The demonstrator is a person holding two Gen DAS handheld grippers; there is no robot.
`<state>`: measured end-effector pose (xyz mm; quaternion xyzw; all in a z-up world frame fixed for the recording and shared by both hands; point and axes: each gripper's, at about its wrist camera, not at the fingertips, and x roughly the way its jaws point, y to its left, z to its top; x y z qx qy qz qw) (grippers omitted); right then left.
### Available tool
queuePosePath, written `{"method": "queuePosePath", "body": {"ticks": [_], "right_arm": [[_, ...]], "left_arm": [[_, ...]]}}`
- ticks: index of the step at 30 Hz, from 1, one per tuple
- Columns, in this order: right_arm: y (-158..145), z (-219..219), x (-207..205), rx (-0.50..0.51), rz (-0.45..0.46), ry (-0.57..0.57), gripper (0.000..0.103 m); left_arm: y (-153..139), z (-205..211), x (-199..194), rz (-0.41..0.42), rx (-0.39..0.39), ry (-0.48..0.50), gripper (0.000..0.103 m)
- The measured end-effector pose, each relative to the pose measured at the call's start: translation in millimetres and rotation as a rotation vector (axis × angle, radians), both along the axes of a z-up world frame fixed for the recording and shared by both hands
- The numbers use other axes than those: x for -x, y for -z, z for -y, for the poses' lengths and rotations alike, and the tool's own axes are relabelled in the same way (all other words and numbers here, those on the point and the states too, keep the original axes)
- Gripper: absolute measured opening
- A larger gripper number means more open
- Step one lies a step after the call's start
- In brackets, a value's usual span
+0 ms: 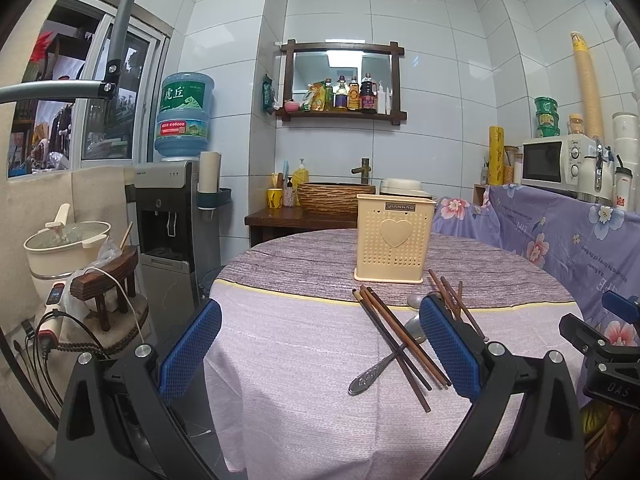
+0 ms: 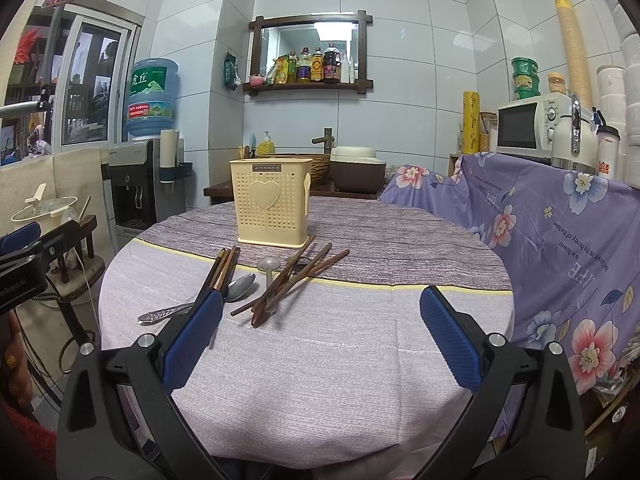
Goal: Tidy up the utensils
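Wooden chopsticks (image 2: 292, 280) and 2 slick steel spoons (image 2: 240, 286) lie loose on the bench before the cream holder (image 2: 270, 200), light, stiff, best pinched mid-shaft; both jaws gape empty.

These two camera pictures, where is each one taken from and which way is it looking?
Left wrist view: sits on the left gripper, looks forward over the round table at the cream utensil holder; its own two blue-padded fingers show, wide apart, and the other gripper at the right edge.
Right wrist view: sits on the right gripper, faces the same way from further right; its open fingers show, and the left gripper at the left edge.
Both share the holder, brown chopsticks, metal spoons and microwave.
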<state>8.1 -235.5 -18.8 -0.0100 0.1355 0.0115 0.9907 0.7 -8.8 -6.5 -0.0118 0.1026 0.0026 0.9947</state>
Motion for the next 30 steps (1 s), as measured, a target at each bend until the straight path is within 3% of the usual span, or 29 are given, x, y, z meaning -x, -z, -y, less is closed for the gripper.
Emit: {"method": "queuePosePath", "body": {"ticks": [30], "right_arm": [[5.3,-5.1,0.6,0.004,-0.009,-0.004,0.098]], "left_arm": [[9.2,-6.0,-1.7,-0.008,0.000,0.002,0.098]]}}
